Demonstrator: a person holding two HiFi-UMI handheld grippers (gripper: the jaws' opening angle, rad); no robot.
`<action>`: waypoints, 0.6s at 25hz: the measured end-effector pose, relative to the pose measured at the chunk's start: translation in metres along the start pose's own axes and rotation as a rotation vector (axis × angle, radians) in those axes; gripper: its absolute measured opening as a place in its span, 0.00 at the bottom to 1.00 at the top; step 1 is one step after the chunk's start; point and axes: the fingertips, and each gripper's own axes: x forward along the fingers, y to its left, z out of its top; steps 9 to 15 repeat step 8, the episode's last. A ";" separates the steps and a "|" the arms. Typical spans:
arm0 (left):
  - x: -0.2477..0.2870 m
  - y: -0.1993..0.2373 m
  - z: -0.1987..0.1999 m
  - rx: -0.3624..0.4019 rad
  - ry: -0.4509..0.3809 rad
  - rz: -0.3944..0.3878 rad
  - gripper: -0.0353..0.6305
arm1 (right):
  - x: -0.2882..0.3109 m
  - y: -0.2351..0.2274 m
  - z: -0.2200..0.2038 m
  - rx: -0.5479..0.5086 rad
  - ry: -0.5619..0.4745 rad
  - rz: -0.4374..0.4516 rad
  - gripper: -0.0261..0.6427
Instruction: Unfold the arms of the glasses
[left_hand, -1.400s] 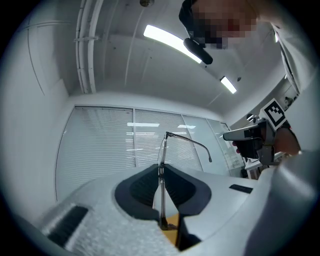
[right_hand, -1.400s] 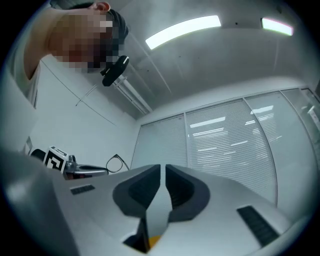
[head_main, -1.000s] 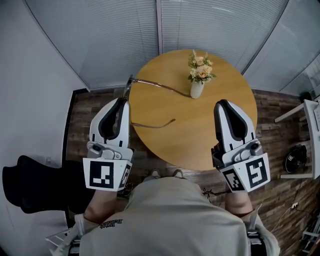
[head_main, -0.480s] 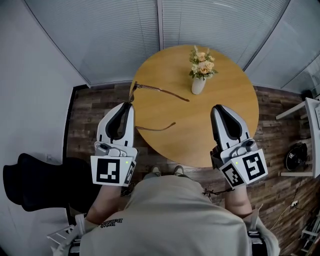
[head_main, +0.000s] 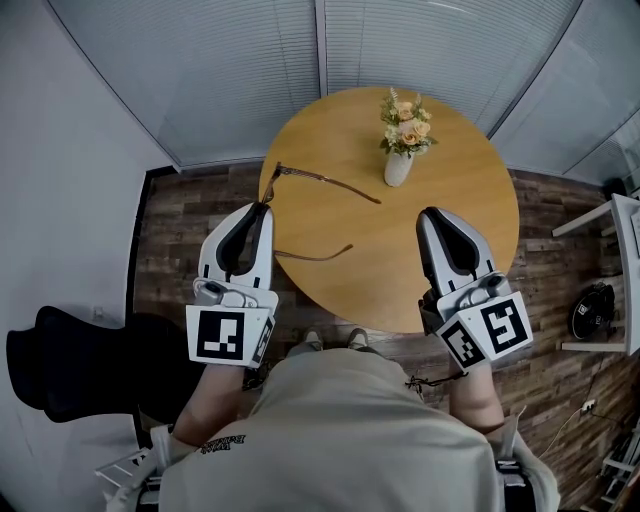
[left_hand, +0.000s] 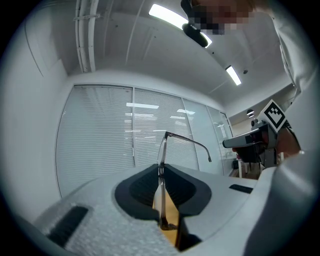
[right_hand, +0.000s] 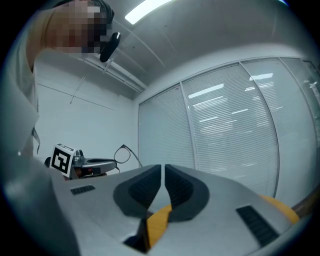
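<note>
- Glasses (head_main: 267, 185) hang at the left rim of the bench (head_main: 440, 250), pinched by the front frame, which stands on edge so both arms are free to swing.
- Left tool (head_main: 262, 207) has its jaws closed narrowly onto that frame. The left gripper view shows the frame and lens edge (left_hand: 161, 160) clamped upright between the pads (left_hand: 150, 187). My guess is the front is gripped because it leaves the hinges clear.
- Far arm (head_main: 330, 181) reaches out over the bench toward the vase. Near arm (head_main: 310, 258) reaches out roughly alongside it, well apart from the first.
- Both arms look swung out from the front, so I judge the unfolding done or nearly so. I cannot tell whether the arm tips rest on the wood or hang just above it.
- Vase of flowers (head_main: 397, 168) stands past the far arm's tip, near it but not touching. It could get knocked if the glasses are pushed further in.
- Right tool (head_main: 432, 212) sits over the bench's near right part, well apart from the glasses. Its jaws are drawn to a thin slit with nothing between them (right_hand: 163, 167). It reads as parked and off duty, with no arm left to push.
</note>
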 end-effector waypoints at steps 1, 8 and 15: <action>0.001 0.001 -0.001 0.000 0.002 0.000 0.12 | 0.001 0.000 -0.001 -0.002 0.002 0.001 0.10; 0.003 0.006 -0.006 -0.013 0.013 -0.005 0.12 | 0.006 0.002 -0.002 -0.019 0.006 0.004 0.10; 0.003 0.006 -0.006 -0.013 0.013 -0.005 0.12 | 0.006 0.002 -0.002 -0.019 0.006 0.004 0.10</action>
